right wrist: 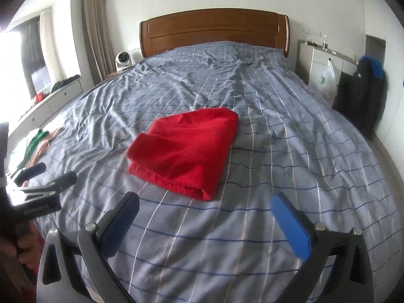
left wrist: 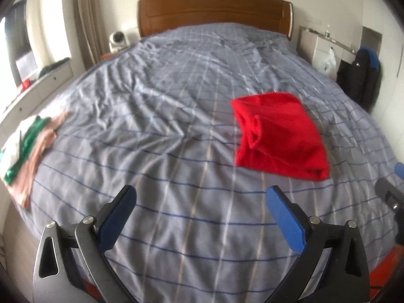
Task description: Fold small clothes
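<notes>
On the checked bedspread (right wrist: 290, 151) the folded red garment (right wrist: 186, 149) lies diagonally, both grippers' fingers (left wrist: 285, 217) wide apart, empty.

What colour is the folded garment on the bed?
Red: the folded garment shows best in the right wrist view.

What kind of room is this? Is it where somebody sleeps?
Yes, most likely a bedroom in a home. A big bed with a checked grey cover fills the view, with a wooden headboard at its far end, curtains by the window, and a folded red garment lying on top.
</notes>
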Demonstrator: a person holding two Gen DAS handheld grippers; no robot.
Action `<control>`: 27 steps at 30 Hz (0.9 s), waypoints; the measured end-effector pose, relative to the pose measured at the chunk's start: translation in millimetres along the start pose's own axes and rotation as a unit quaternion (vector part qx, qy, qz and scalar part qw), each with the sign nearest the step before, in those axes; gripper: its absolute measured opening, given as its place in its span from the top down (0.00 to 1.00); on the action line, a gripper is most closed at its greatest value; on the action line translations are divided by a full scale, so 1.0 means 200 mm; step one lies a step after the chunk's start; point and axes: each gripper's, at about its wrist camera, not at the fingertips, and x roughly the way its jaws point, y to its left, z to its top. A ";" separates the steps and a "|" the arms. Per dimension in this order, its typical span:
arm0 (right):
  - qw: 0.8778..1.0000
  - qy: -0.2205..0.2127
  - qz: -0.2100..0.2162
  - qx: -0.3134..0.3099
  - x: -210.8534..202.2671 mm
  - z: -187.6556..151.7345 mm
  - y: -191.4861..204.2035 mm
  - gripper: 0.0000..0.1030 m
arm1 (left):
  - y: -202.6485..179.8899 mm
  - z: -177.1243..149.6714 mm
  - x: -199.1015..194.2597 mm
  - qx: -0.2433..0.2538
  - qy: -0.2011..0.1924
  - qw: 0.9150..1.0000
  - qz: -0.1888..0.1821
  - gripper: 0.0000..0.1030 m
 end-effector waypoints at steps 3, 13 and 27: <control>1.000 0.004 -0.003 -0.002 -0.01 -0.02 0.00 0.00 | -0.02 0.00 0.00 0.006 0.005 1.000 -0.003 0.00; 1.000 0.021 -0.015 0.014 -0.05 -0.05 0.01 0.00 | -0.09 -0.02 -0.06 0.064 -0.019 0.997 0.047 0.00; 1.000 0.023 -0.010 -0.018 -0.26 -0.07 0.13 0.00 | -0.06 -0.04 -0.20 0.049 0.009 0.999 -0.010 0.00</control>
